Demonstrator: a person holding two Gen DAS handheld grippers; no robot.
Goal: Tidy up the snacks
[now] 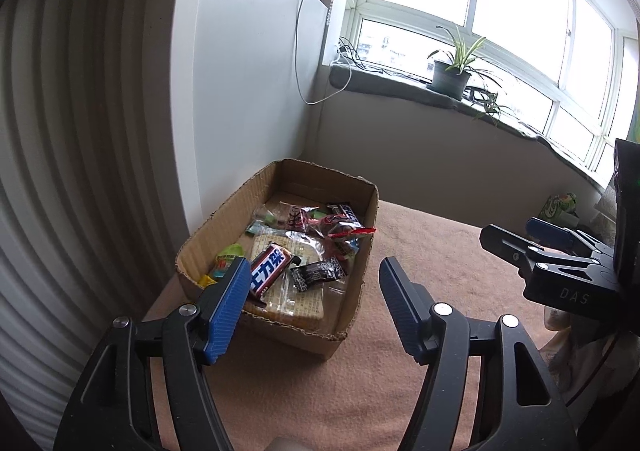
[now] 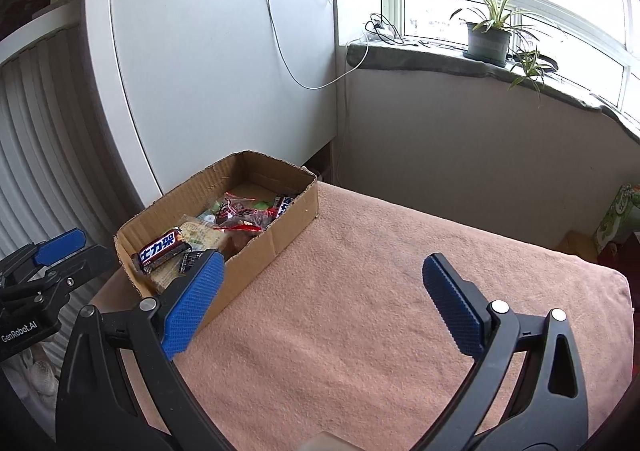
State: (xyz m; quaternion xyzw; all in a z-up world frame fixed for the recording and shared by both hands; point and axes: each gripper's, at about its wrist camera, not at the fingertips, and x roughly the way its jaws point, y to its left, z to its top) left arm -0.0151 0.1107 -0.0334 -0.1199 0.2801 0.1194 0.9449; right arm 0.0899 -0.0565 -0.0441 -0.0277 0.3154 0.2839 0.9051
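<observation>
A shallow cardboard box (image 1: 358, 211) sits at the table's left side, also in the right wrist view (image 2: 280, 235). It holds several wrapped snacks: a Snickers bar (image 1: 269, 270) (image 2: 162, 250), a cracker pack (image 1: 288, 291), a red packet (image 1: 344, 233) (image 2: 240, 217). My left gripper (image 1: 312, 283) is open and empty, just in front of the box. My right gripper (image 2: 320, 275) is open and empty above the cloth, right of the box. Each gripper shows in the other's view, the right (image 1: 532, 235) and the left (image 2: 60, 247).
A peach cloth (image 2: 360, 311) covers the table. A white cabinet (image 2: 220, 71) and a wall stand behind. A potted plant (image 2: 488, 35) sits on the windowsill. A green tissue pack (image 2: 616, 219) lies off the table's far right.
</observation>
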